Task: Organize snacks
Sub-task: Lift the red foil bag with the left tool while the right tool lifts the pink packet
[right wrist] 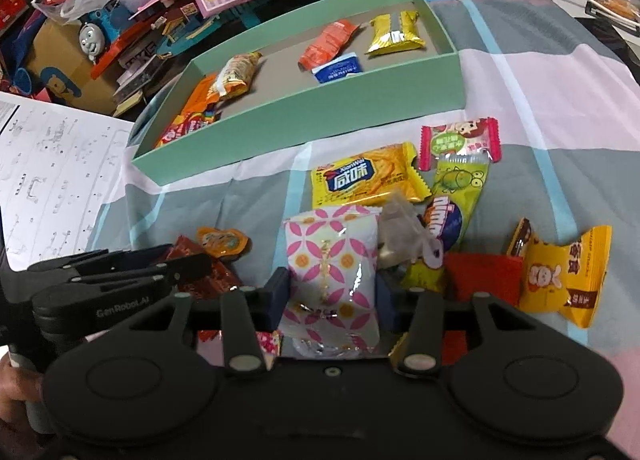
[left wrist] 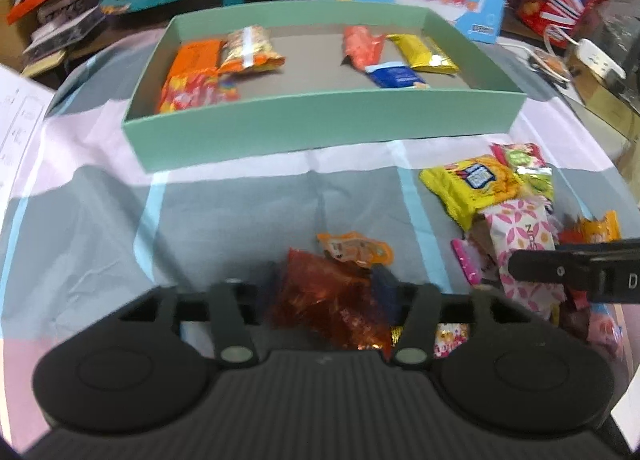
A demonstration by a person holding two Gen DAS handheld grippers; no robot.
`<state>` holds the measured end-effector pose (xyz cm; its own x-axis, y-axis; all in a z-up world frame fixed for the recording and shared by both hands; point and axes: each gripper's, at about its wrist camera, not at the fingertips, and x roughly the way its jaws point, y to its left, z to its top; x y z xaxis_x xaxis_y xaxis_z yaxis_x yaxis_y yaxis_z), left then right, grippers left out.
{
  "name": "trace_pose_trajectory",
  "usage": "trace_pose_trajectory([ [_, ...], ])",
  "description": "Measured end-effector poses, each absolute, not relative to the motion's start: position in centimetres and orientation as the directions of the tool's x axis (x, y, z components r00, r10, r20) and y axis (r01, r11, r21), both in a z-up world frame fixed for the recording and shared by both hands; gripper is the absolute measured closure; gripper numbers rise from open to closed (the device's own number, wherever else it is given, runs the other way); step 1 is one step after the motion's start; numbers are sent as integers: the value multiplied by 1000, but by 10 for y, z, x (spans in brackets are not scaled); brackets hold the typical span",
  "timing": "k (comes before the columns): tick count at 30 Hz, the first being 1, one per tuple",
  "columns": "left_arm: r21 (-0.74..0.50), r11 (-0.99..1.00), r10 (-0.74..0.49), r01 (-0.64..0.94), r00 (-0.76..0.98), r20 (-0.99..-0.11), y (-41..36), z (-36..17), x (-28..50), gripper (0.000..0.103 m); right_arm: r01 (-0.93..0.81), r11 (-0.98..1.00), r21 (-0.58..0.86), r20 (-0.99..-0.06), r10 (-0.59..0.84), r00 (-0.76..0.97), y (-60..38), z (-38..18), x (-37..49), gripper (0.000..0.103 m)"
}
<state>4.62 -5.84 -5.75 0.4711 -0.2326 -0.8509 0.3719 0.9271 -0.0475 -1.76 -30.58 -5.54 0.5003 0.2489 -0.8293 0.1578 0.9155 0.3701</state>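
At twelve o'clock waits the green box (right wrist: 320,108) for sorted snacks. My right gripper (right wrist: 332,300) grips the pink-patterned packet (right wrist: 332,268); my left gripper (left wrist: 328,296) brackets the red-orange packet (left wrist: 320,292), contact unclear.

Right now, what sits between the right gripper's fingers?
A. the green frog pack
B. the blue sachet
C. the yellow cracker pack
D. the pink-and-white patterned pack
D: in the right wrist view the pink-and-white patterned pack fills the gap of the right gripper, with both pads against its sides; the other three lie farther off.
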Motion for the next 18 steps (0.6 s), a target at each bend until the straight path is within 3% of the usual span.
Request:
trace_pose_trajectory([
  [7,-65,962,-174,263,415,-893,-59,-60,42,22,151,910,386,-824,266,500,-305,-59,-14,60],
  [9,-53,966,-156,255,405,-901,-65,-65,42,22,151,909,389,-824,270,498,-307,-61,-13,61],
  [10,-38,967,-142,252,408,-902,-68,-67,42,28,151,908,391,-824,273,497,-307,-62,-12,61],
  [11,-22,968,-127,249,414,-901,-71,-71,43,44,149,908,392,-824,274,495,-308,-62,-12,62],
  [12,-21,967,-128,253,413,-902,-72,-74,44,50,151,908,390,-825,272,496,-307,-61,-13,62],
  [14,-19,963,-138,268,432,-891,-75,-73,45,72,144,911,387,-825,273,495,-308,-61,-13,63],
  [18,-16,952,-155,307,433,-888,-71,-67,48,76,134,913,386,-824,276,495,-308,-60,-14,66],
])
